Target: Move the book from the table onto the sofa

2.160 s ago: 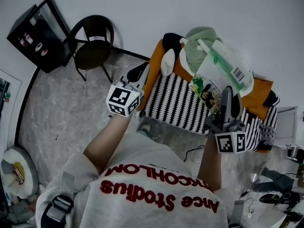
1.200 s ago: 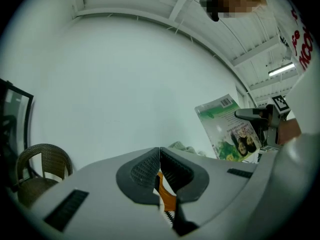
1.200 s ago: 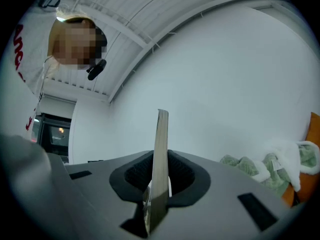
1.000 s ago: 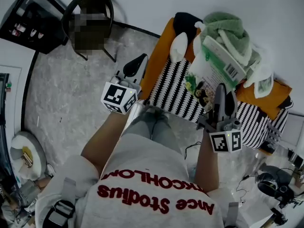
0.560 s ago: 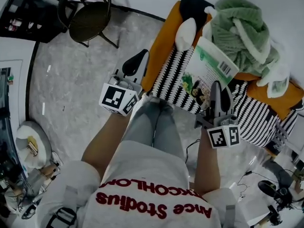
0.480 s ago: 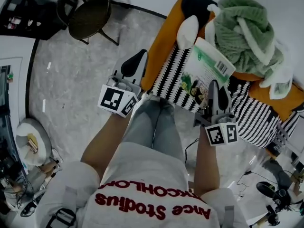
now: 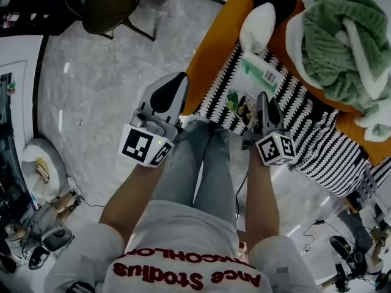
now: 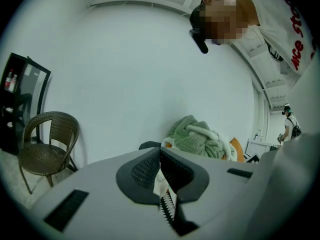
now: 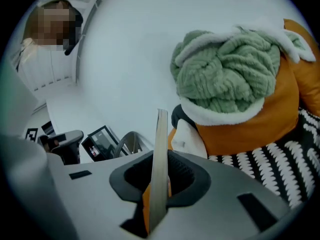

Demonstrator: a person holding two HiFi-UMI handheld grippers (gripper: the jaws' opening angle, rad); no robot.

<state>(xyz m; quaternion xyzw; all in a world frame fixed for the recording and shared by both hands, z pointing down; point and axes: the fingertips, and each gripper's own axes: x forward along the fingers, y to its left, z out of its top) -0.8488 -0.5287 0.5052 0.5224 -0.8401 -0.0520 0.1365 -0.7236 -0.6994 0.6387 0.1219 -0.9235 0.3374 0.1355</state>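
Right gripper view shows my right claw (image 9: pixel 159 179) clenched on the thin green-covered book (image 9: pixel 160 144), edge-up for carrying. It hangs over the striped throw (image 7: pixel 317 124) on the orange sofa (image 7: pixel 211 54), not yet laid down; my left claw (image 7: pixel 173 89) is closed, empty.

The grey sweatshirt (image 7: pixel 183 234) bears red upside-down lettering "Ace Stodius"; print on the book (image 7: pixel 247 89) is too small.
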